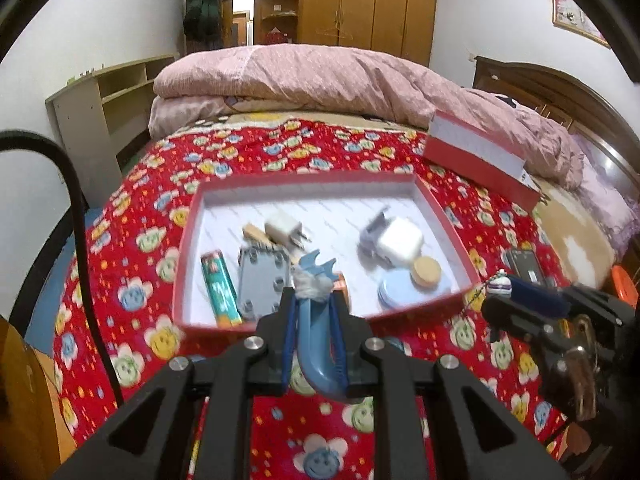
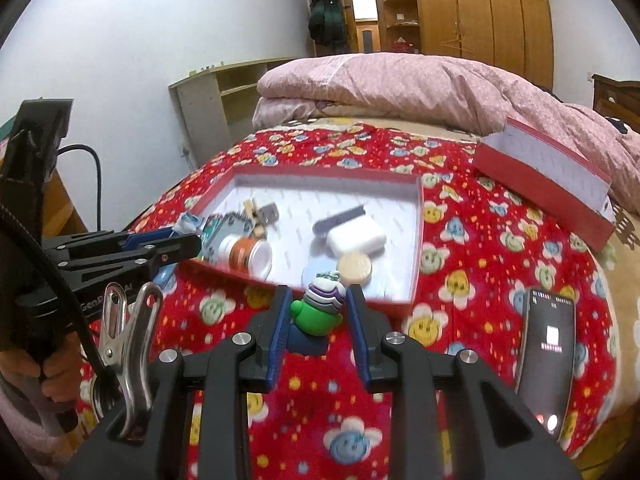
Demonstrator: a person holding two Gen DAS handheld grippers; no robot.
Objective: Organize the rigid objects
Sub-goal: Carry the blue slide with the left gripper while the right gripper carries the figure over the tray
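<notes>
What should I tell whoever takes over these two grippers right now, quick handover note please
Left gripper: shut on a blue curved plastic piece with white fluff at its tip, held just short of the red box.
Right gripper: shut on a green and purple figure charm, also near the box's front edge.
Done: the box already holds a white charger, a white case, a round tin, a tube and more.
Left: place both held items in the box. The lid lies behind it, and a phone on the blanket.
</notes>
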